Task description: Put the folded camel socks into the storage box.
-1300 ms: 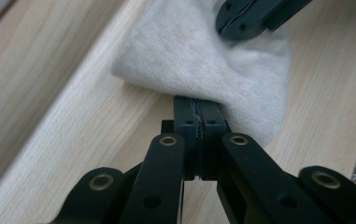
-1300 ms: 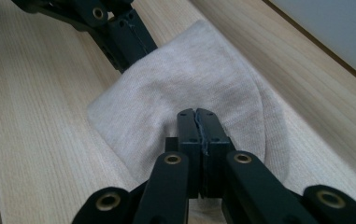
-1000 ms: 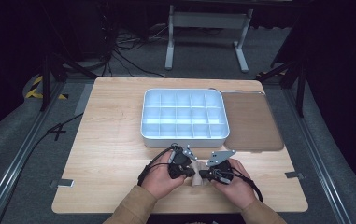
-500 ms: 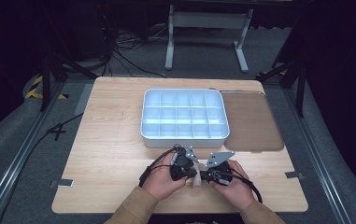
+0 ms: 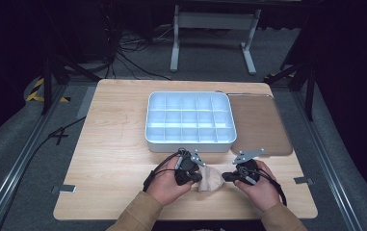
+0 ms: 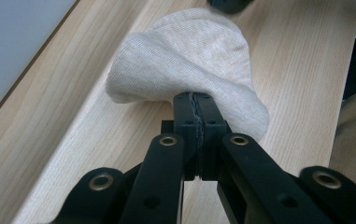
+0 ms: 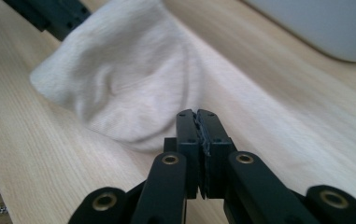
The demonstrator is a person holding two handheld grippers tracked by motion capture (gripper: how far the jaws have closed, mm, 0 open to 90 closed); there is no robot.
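A beige knitted sock point(image 5: 211, 179) lies bunched on the wooden table point(image 5: 109, 144) near its front edge, between my two grippers. My left gripper point(image 5: 199, 178) comes at it from the left and is shut on the sock's edge point(image 6: 185, 56), its jaws point(image 6: 195, 100) pressed together with the knit pinched at the tips. From the right, my right gripper point(image 5: 226, 177) also stands shut; its tips point(image 7: 196, 116) meet the sock point(image 7: 129, 79) at its near edge and seem to pinch it. A hand holds each gripper.
A white tray point(image 5: 190, 144) with several empty compartments stands just behind the hands. A flat brown lid point(image 5: 260, 125) lies to its right. Bare wood spreads to the left of the tray. Cables and a stand's legs point(image 5: 210, 43) are on the floor beyond.
The right hand and its gripper have shifted to the right, and more of the sock now shows between the two grippers. The left hand has kept still.
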